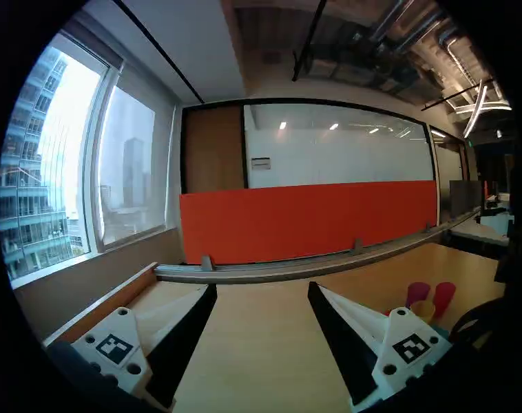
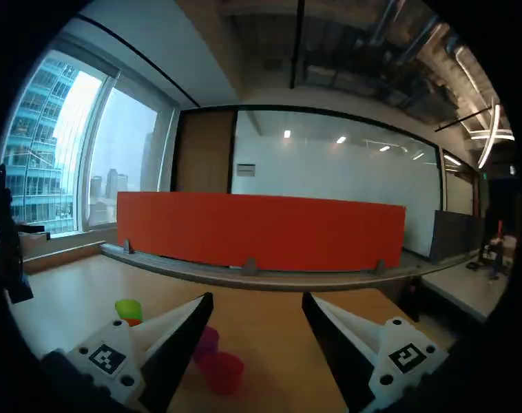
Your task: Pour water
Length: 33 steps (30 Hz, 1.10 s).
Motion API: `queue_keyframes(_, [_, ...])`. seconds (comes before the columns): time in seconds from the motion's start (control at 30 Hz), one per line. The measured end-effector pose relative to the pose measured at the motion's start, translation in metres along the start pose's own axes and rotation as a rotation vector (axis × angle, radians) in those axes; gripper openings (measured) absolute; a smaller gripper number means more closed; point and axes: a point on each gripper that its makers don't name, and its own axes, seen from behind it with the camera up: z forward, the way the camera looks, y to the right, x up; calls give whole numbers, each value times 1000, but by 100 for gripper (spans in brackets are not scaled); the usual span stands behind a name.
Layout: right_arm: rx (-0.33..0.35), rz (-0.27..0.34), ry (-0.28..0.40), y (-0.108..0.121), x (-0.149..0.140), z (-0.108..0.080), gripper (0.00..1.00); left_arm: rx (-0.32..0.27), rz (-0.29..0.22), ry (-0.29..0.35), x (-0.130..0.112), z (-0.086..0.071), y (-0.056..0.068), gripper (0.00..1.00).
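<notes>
Right gripper view: right hand-held gripper [image 2: 256,296] spread near red cup [image 2: 222,372].

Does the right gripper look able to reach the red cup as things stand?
Probably yes: the right gripper is open and the red cup stands close ahead, nothing between, though a purple cup crowds it.

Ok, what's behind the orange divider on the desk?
A white glass wall and a wooden panel rise behind the orange divider; it covers their lower parts.
</notes>
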Motion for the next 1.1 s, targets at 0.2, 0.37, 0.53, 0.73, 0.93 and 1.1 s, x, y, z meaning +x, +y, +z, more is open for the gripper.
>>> queue_keyframes(0.2, [17, 16, 7, 0, 31, 4, 100, -36, -5, -10, 28, 14, 8, 98])
queue_keyframes(0.37, [37, 26, 16, -3, 54, 4, 100, -79, -11, -28, 51, 20, 18, 98])
queue_keyframes(0.53, [55, 37, 9, -6, 60, 6, 100, -121, -23, -15, 69, 21, 26, 99])
queue_keyframes(0.73, [111, 41, -8, -15, 57, 8, 100, -164, -8, -19, 76, 19, 34, 98])
queue_keyframes(0.93, [230, 56, -4, -39, 64, 3, 100, -233, 0, -4, 82, 19, 47, 98])
queue_keyframes(1.1, [351, 71, 4, -64, 71, -4, 100, -305, -3, 2, 83, 22, 60, 99])
